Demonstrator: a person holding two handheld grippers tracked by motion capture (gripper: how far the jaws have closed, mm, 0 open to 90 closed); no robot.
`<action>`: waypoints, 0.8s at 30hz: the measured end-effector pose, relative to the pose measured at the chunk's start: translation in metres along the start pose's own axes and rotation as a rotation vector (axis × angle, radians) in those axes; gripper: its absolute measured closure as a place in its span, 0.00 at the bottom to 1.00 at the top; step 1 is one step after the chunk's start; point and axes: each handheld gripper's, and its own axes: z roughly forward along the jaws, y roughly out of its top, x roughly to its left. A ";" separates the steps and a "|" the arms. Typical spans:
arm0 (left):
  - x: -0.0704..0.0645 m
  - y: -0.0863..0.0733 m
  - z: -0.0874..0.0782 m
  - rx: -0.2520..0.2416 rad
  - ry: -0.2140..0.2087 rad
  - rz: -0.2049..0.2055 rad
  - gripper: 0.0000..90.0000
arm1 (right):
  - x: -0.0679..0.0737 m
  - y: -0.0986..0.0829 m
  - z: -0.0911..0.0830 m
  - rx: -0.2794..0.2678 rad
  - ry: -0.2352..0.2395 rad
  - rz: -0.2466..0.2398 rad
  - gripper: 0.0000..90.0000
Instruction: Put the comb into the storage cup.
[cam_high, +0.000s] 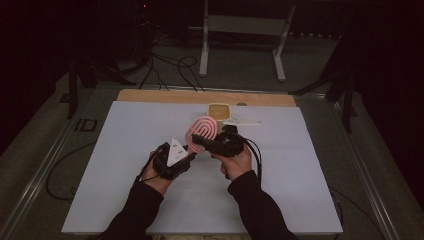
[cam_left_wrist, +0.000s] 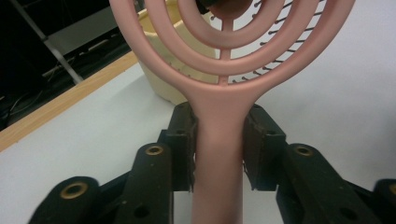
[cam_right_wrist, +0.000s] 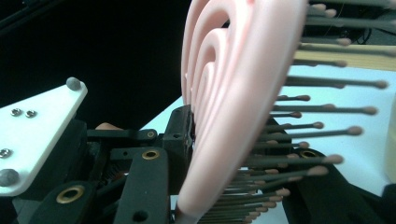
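Pink plastic vented hairbrush with concentric arches and dark ball-tipped bristles (cam_high: 201, 131), held above white-covered counter (cam_high: 125, 165). Left gripper (cam_left_wrist: 219, 149) clamps its smooth handle; right gripper (cam_right_wrist: 219, 140) clamps the head by the bristles. Cream plastic square cup (cam_high: 219, 110) just behind, contents unclear.

The pink plastic hairbrush (cam_left_wrist: 219, 140) has a head of concentric pink arches, and its thin dark bristles (cam_right_wrist: 299, 126) end in small pinkish-brown balls. The black left gripper (cam_high: 186, 156) clamped on its handle carries brass-coloured rivets and a white three-cornered plate (cam_high: 175, 151) dotted with grey studs; the right gripper (cam_high: 198, 142) at the brush head is black as well. Just beyond the brush head stands a pale cream-yellow plastic cup (cam_left_wrist: 161, 74). Beneath both lies a pale bluish-white table sheet (cam_high: 125, 150), edged at the far side by a light brown wooden strip (cam_high: 165, 96).
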 end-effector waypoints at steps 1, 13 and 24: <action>0.000 0.000 0.000 0.000 0.001 -0.001 0.73 | 0.000 0.000 0.000 -0.001 0.000 0.001 0.71; 0.006 -0.002 -0.004 -0.053 -0.009 -0.080 0.43 | -0.001 0.000 -0.001 -0.010 0.000 0.003 0.71; 0.012 -0.003 -0.008 -0.088 0.006 -0.127 0.17 | -0.001 0.001 -0.002 -0.012 -0.003 0.004 0.71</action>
